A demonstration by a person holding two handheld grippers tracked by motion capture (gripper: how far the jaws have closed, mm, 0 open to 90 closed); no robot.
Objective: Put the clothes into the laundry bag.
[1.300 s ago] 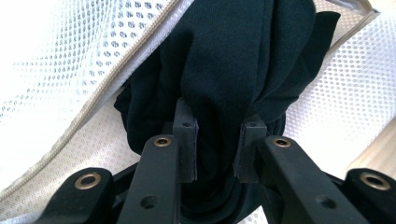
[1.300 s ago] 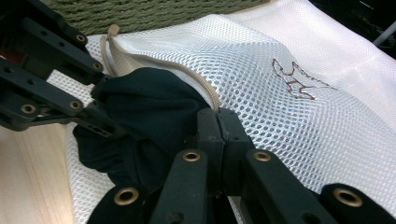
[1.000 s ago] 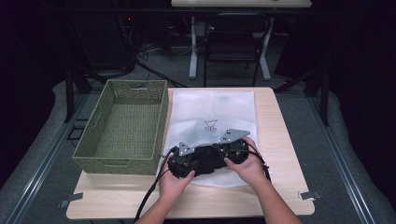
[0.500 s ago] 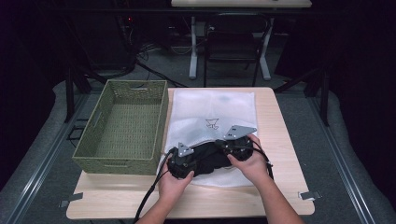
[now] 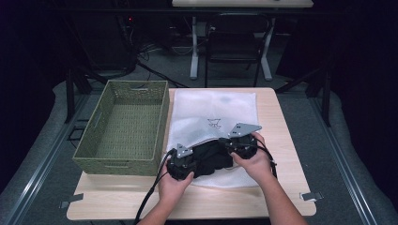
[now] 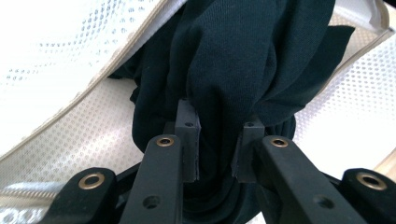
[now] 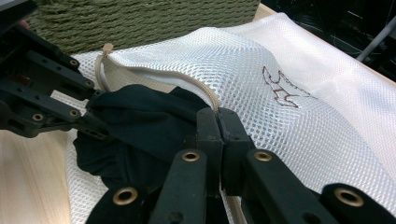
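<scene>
A white mesh bag point(image 5: 220, 110) lies flat on the table, its open mouth facing the person. A dark garment point(image 5: 213, 159) sits bunched in that mouth, partly inside. My left gripper point(image 5: 193, 162) is at the garment's left end; in the left gripper view its pads point(image 6: 187, 140) pinch a fold of the dark cloth point(image 6: 233, 60). My right gripper point(image 5: 225, 143) is at the bag's mouth on the right. In the right gripper view its jaws point(image 7: 218, 122) are shut on the bag's beige rim point(image 7: 187, 81), lifting it over the garment point(image 7: 140, 121).
A woven green basket point(image 5: 124, 126) stands to the left of the bag, touching its edge, with nothing visible inside. Bare wooden table point(image 5: 286, 187) runs along the front and right. Dark floor, cables and table legs lie beyond the far edge.
The right hand has edged slightly away from the person with the bag's rim. The left hand has stayed put on the garment.
</scene>
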